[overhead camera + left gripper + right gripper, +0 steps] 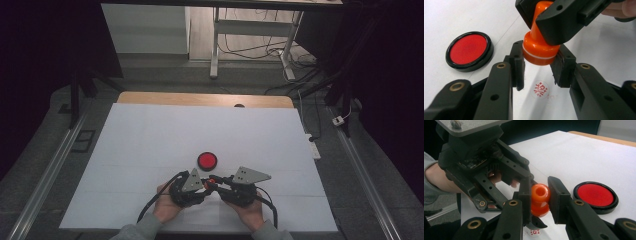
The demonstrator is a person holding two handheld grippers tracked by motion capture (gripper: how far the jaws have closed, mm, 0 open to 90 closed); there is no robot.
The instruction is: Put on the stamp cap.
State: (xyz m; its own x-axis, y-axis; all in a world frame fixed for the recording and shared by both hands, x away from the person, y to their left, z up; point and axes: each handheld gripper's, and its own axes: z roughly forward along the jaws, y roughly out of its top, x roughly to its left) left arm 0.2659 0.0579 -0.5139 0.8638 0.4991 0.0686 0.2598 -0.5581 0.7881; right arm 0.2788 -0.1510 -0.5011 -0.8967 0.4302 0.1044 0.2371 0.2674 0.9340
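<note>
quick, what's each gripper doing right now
Left gripper: shut on the base of the orange stamp.
Right gripper: shut on the stamp's handle.

The left claw (537,67) grips the base of an orange stamp (539,48), the right claw (554,22) clamps its handle; below on the white worktop (461,15) is a red imprint (539,89), beside it a red ink pad (469,51)

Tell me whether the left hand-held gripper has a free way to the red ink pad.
Probably not yet: the left hand-held gripper is shut on the orange stamp. Bare paper separates it from the red ink pad.
</note>
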